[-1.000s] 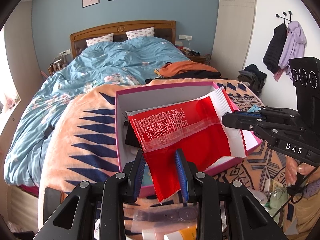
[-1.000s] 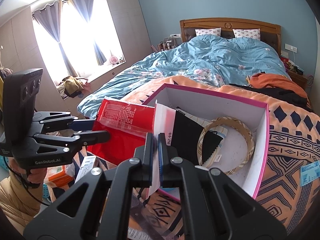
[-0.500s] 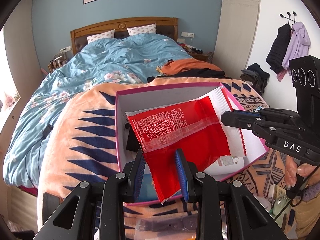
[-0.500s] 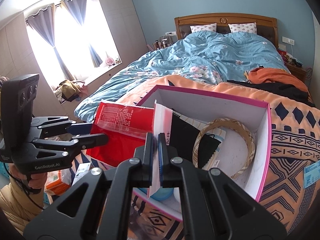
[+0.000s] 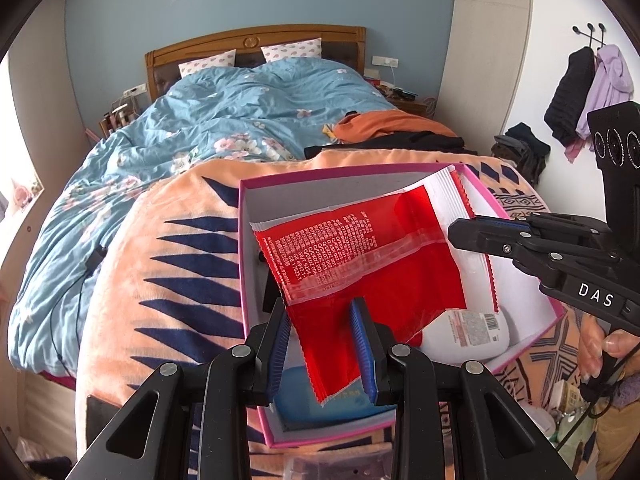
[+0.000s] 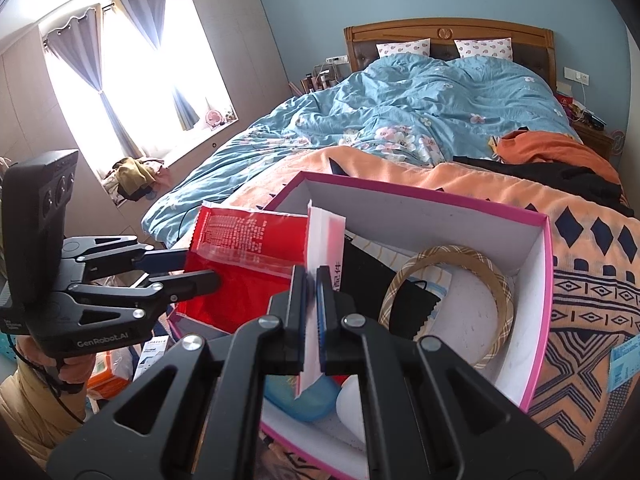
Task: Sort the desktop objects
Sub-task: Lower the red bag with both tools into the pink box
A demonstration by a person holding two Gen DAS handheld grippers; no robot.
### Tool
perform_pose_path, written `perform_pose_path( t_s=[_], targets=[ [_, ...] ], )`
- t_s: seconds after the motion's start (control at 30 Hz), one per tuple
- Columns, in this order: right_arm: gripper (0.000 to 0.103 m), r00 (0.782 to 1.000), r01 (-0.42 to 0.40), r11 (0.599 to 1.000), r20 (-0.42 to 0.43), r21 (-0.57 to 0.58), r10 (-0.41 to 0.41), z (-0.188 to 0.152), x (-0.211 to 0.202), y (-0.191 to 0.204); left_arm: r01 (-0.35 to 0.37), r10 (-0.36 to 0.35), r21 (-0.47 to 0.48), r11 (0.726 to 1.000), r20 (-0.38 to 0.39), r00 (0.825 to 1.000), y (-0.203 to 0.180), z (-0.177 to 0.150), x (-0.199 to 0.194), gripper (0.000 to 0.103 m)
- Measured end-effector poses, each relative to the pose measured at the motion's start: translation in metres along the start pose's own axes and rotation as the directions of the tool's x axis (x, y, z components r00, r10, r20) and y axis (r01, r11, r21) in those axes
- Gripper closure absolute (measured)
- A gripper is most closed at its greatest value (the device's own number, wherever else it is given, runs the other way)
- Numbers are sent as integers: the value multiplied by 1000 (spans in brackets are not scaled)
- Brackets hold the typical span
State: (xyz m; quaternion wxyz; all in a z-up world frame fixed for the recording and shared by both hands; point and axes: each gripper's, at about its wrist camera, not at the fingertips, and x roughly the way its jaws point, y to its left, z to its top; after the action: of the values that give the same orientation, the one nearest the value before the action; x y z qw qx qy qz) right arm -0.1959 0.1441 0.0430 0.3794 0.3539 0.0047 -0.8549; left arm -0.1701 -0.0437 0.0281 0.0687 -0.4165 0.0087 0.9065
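Observation:
A flat red-and-white plastic bag (image 5: 360, 252) hangs over the open pink-rimmed box (image 5: 242, 240) on the bed. My right gripper (image 6: 311, 280) is shut on the bag's white edge (image 6: 325, 236) and shows at the right of the left wrist view (image 5: 454, 232). My left gripper (image 5: 320, 320) is open, its fingers on either side of the bag's red end; it shows at the left of the right wrist view (image 6: 200, 268). The box (image 6: 544, 280) holds a plaid hoop (image 6: 502, 304), a black cloth (image 6: 368, 280), a white bottle (image 5: 468, 332) and a blue object (image 5: 304, 404).
The box lies on an orange blanket with navy pattern (image 5: 176, 264), beside a blue floral duvet (image 5: 224, 128). Orange and black clothes (image 5: 392, 128) lie behind the box. Small packages (image 6: 116, 364) sit by the bed's near edge. A blue card (image 6: 624, 360) lies on the blanket.
Both grippers have carried the bag forward over the box, so more of the box's inside, with the white bottle and blue object, now shows beneath it. Jaw states unchanged.

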Motion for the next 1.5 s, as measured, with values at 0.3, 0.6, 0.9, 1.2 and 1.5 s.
perform_pose_path(
  t_s=[0.3, 0.6, 0.9, 1.2, 1.5],
  targets=[
    [98, 1000, 4, 1000, -22, 6, -4, 9, 16, -5, -19, 19, -6, 1000, -17, 1000, 5, 11, 15, 73],
    [98, 999, 12, 1000, -44, 8, -12, 17, 28, -9, -34, 33, -17, 999, -46, 998, 10, 17, 32, 73],
    [98, 998, 19, 1000, -67, 13, -18, 21, 39, -14, -41, 40, -21, 999, -67, 997, 12, 22, 46, 73],
    [98, 995, 29, 999, -99, 14, -27, 25, 53, -18, -52, 50, -21, 998, -86, 995, 14, 26, 62, 73],
    [97, 992, 43, 999, -123, 5, -42, 26, 63, -17, -61, 58, -21, 998, -105, 993, 16, 29, 73, 73]
  ],
)
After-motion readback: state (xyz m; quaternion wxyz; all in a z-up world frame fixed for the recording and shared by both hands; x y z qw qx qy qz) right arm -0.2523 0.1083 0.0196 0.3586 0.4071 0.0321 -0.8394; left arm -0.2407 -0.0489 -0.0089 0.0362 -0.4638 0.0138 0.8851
